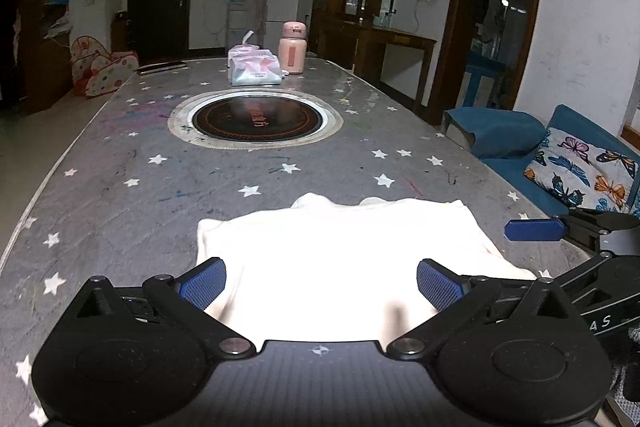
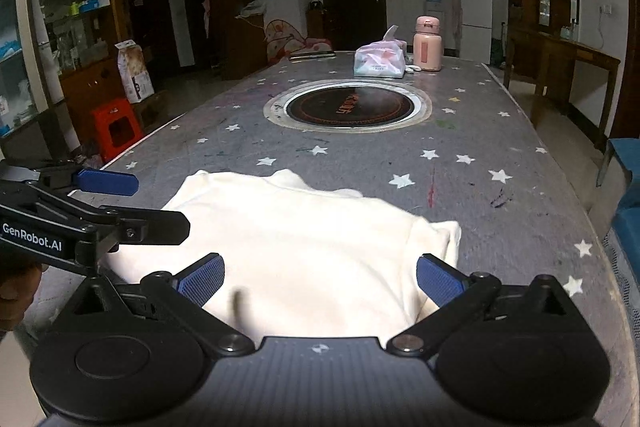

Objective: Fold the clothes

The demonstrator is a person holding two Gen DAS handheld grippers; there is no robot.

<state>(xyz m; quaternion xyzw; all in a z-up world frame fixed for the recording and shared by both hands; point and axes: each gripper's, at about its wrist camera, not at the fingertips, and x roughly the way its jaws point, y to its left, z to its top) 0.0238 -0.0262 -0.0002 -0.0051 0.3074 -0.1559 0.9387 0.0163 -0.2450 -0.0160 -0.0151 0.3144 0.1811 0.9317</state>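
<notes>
Left tool (image 1: 320, 283), right tool (image 2: 320, 281) spread wide, folded garment (image 2: 304, 247) just ahead

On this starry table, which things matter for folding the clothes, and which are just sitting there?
For the job: the cream-white fabric garment, lying folded near the table's front edge.

Just lying about: the pink lidded thermos jug, the plastic-wrapped tissue pack, the round black inset hotplate.

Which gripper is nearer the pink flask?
Right, slightly. The flask stands at the table's far end, toward the right; the right gripper sits on that side, the left gripper beside it.
</notes>
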